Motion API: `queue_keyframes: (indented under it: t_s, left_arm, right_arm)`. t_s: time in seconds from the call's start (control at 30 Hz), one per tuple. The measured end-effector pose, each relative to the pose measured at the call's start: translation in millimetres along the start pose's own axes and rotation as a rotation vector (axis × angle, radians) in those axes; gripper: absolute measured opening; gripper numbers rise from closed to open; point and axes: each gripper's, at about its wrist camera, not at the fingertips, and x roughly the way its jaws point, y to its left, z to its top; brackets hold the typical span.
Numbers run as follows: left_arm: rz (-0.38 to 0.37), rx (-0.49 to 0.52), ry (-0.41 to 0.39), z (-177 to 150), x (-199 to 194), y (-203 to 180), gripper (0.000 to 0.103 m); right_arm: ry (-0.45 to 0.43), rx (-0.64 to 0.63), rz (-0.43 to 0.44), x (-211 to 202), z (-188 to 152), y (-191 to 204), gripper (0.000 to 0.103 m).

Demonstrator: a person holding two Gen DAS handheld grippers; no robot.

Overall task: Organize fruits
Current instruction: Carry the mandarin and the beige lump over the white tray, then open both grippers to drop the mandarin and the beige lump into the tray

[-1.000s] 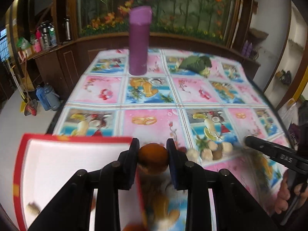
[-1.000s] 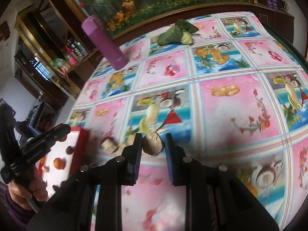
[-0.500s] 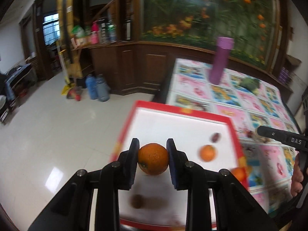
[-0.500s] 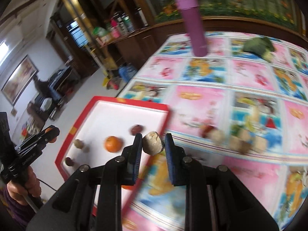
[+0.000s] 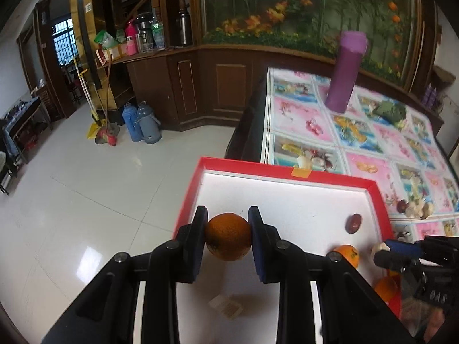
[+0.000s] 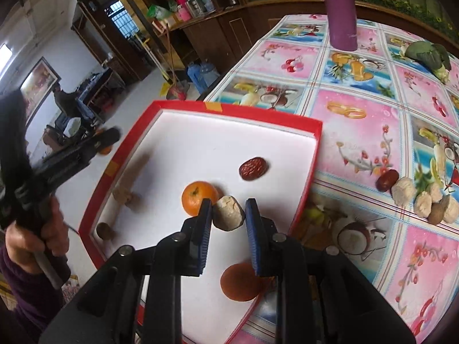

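My left gripper is shut on an orange and holds it above the near left part of the red-rimmed white tray. My right gripper is shut on a pale beige lumpy fruit above the tray, beside a small orange. In the tray lie a dark red date, another orange, and small brown and beige pieces at its left side. The right gripper's tip also shows in the left wrist view.
A cluster of beige fruits and a red date lies on the patterned tablecloth right of the tray. A purple bottle and a green leafy vegetable stand farther back. The tray overhangs the table edge above the tiled floor.
Both grippers have carried their fruits from the tablecloth to over the tray. The left one has swung left over the tray's near left side; the right one has come lower, next to the small orange.
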Motion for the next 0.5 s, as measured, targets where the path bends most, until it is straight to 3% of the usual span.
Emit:
queue_keyframes:
  t_s: [0.5]
  left_arm:
    - [0.082,0.064,0.153,-11,39,-9,0.030]
  right_arm:
    - [0.060,-0.022,-0.001,29,-4,-4,0.026]
